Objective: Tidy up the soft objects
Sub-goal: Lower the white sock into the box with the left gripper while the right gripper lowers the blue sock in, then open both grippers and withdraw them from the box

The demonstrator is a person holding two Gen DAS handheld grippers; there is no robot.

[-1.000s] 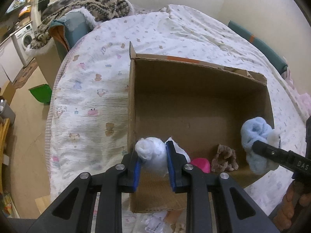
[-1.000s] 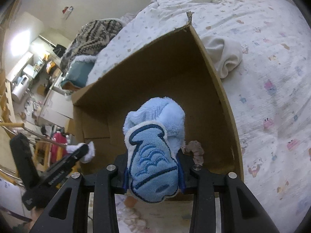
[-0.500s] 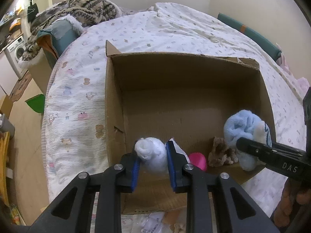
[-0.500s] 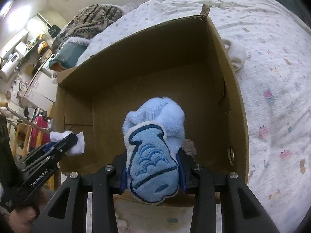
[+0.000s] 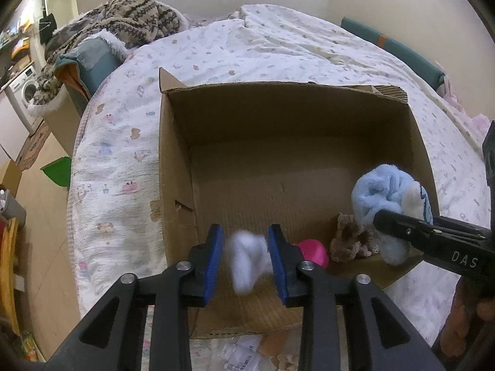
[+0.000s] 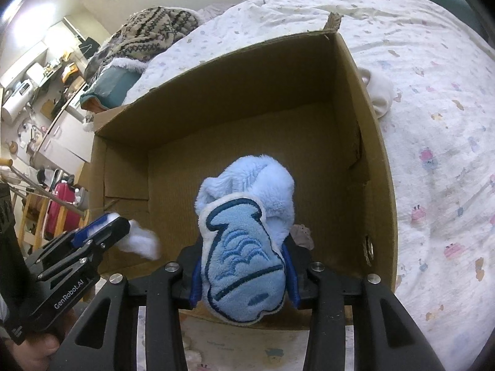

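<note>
An open cardboard box (image 5: 278, 88) lies on the bed. My left gripper (image 5: 244, 229) hovers over its near left corner, jaws opening; the white fluffy piece (image 5: 247, 259) between them is blurred and clear of the left pad. My right gripper (image 6: 244, 262) is over the near right side, jaws opening, with the blue plush toy (image 6: 247, 210) still sitting between its pads. A small brown plush (image 5: 346, 241) and a pink item (image 5: 312, 250) rest on the box floor. The right wrist view also shows the left gripper (image 6: 108, 225) and white piece (image 6: 140, 242).
A patterned white quilt (image 5: 117, 160) covers the bed around the box. A white cloth (image 6: 380, 95) lies against the box's right outer wall. A knitted blanket (image 5: 136, 18) is piled at the far left. Floor, a green object (image 5: 57, 171) and furniture lie to the left.
The left jaws have spread and the white piece has gone blurry and slipped lower between them. The right pads have spread a little around the blue plush. Both views rolled slightly.
</note>
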